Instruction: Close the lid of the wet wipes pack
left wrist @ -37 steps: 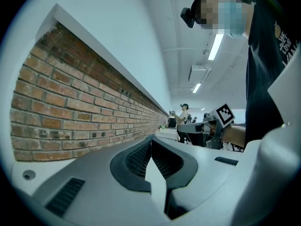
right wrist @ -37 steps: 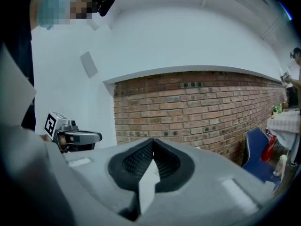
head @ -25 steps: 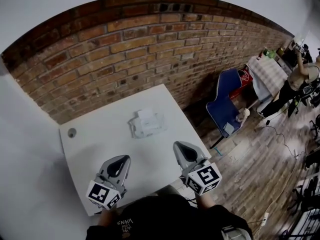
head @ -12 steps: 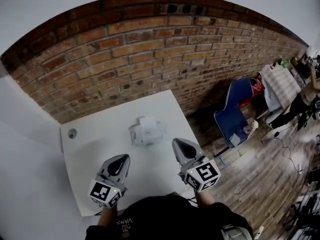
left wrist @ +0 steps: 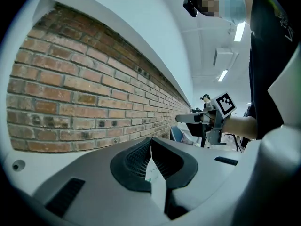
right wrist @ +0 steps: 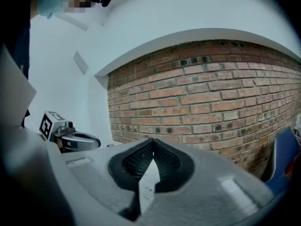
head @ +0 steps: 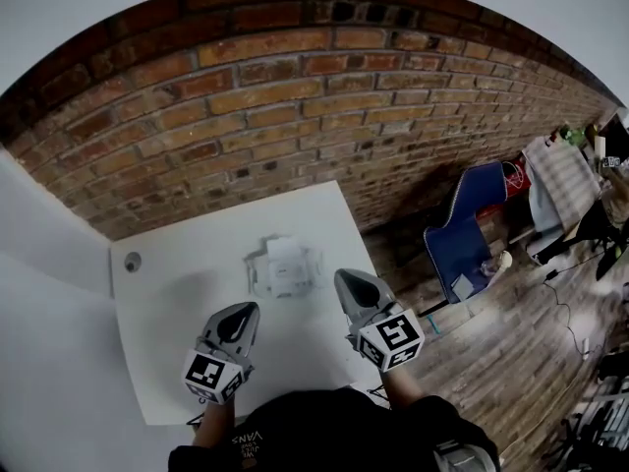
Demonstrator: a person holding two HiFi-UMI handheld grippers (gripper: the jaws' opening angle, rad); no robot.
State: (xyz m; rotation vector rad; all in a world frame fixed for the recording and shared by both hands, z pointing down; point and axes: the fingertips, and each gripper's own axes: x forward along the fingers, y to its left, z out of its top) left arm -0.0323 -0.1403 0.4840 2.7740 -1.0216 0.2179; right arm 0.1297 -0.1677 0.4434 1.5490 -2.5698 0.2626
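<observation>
Head view is showing the left gripper (head: 240, 313) and right gripper (head: 347, 282) hovering near the wet wipes pack (head: 284, 266), both jaw pairs pressing together, empty.

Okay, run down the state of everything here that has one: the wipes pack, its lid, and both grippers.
wet wipes pack: lying flat on the table, untouched.
lid: looks flipped open, though the view is blurry.
left gripper: shut, empty, short of the pack.
right gripper: shut, empty, short of the pack.
</observation>
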